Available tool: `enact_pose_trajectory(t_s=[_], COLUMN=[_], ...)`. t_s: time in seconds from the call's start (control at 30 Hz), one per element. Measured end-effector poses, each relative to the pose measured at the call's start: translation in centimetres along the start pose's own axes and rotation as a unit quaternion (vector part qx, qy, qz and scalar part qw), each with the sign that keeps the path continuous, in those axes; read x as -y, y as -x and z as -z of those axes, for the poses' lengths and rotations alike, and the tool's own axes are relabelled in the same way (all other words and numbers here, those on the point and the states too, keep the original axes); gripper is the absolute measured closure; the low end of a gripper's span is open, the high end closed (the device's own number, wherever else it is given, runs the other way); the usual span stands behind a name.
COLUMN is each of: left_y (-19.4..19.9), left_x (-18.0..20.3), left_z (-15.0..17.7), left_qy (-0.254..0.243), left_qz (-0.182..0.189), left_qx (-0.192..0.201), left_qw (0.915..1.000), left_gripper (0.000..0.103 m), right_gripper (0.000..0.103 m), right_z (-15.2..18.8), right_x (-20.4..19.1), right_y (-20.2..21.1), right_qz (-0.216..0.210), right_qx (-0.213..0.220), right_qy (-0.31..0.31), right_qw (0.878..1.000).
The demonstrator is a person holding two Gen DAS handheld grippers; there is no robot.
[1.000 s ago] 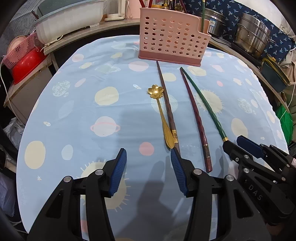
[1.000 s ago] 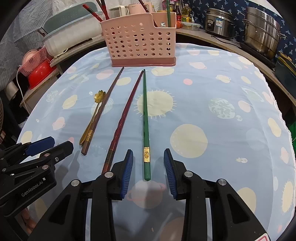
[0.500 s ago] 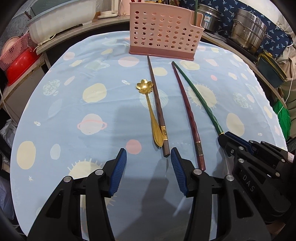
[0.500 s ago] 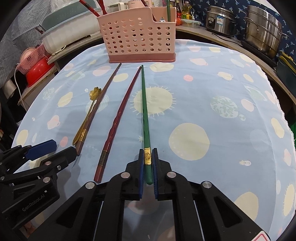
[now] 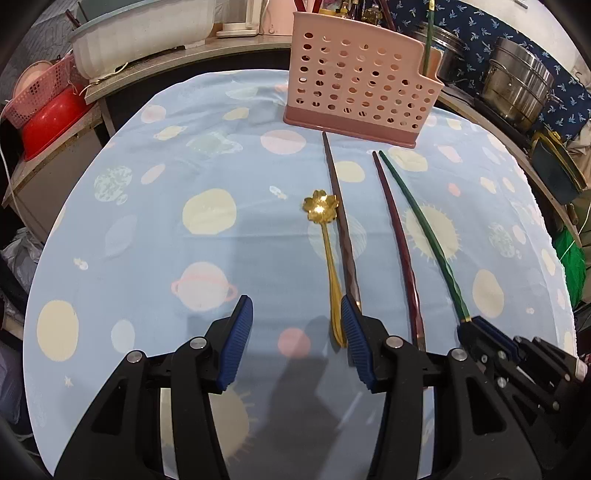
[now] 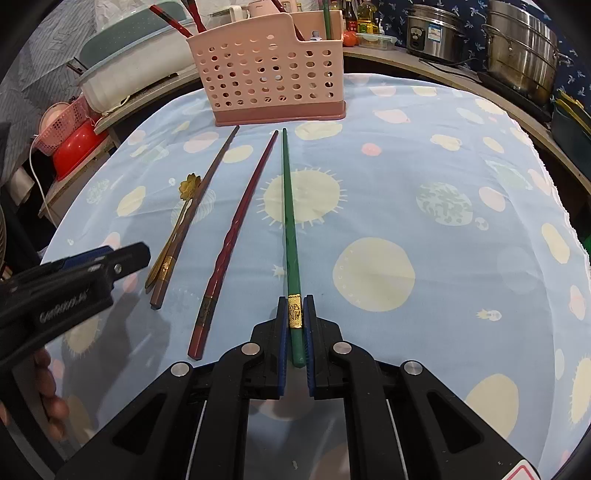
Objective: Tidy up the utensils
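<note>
My right gripper (image 6: 295, 314) is shut on the near end of a green chopstick (image 6: 289, 221), which still lies along the table toward the pink perforated utensil holder (image 6: 269, 74). To its left lie a dark red chopstick (image 6: 236, 236), a brown chopstick (image 6: 192, 218) and a gold flower-headed spoon (image 6: 184, 199). My left gripper (image 5: 295, 321) is open just left of the spoon's handle (image 5: 330, 273), nothing between its pads. The same holder (image 5: 354, 92) stands at the table's far side with several chopsticks in it.
The table wears a blue planet-print cloth (image 5: 207, 214). Behind it a counter carries a white basin (image 5: 140, 33), steel pots (image 5: 521, 85) and a red bowl under a pink basket (image 5: 48, 110). A hand (image 6: 48, 398) holds the left gripper at the lower left of the right wrist view.
My right gripper's jaws closed on the green chopstick's near end. My left gripper shifted so the spoon's handle and brown chopstick now sit by its right finger.
</note>
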State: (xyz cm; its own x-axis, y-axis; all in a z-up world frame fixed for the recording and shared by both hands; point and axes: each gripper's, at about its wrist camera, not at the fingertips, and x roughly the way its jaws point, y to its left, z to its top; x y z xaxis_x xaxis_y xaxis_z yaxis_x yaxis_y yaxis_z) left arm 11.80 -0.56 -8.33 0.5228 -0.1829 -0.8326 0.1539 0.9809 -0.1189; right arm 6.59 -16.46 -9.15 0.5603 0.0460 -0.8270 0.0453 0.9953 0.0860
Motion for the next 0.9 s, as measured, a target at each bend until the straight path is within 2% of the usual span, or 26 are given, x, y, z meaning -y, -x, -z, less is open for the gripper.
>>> enact_pose_trajectory(t_s=[0.2, 0.3, 0.53, 0.67, 0.83, 0.9], left_y=[0.2, -0.4, -0.5, -0.4, -0.4, -0.4], left_x=[0.3, 0.9, -0.1, -0.5, 0.1, 0.1], left_z=[0.2, 0.6, 1.1, 1.3, 1.4, 1.5], left_qy=[0.009, -0.006, -0.002, 0.0, -0.013, -0.013], left_qz=[0.024, 0.013, 0.009, 0.008, 0.017, 0.032], left_qx=[-0.005, -0.011, -0.01, -0.007, -0.005, -0.009], left_qw=[0.9997, 0.9998, 0.9999, 0.9999, 0.9998, 0.9994], left_gripper=[0.056, 0.057, 0.058, 0.062, 0.078, 0.091], right_gripper=[0.096, 0.096, 0.096, 0.096, 0.096, 0.096], right_z=[0.0, 0.0, 0.0, 0.0, 0.0, 0.0], right_x=[0.0, 0.1, 0.2, 0.2, 0.3, 0.3], right_y=[0.0, 0.0, 0.0, 0.0, 0.0, 0.0], right_qz=[-0.003, -0.003, -0.005, -0.004, -0.005, -0.005], right_qx=[-0.001, -0.001, -0.001, -0.001, -0.001, -0.001], right_qy=[-0.001, 0.0, -0.002, -0.002, -0.002, -0.001], right_qw=[1.0, 1.0, 1.0, 1.0, 1.0, 1.0])
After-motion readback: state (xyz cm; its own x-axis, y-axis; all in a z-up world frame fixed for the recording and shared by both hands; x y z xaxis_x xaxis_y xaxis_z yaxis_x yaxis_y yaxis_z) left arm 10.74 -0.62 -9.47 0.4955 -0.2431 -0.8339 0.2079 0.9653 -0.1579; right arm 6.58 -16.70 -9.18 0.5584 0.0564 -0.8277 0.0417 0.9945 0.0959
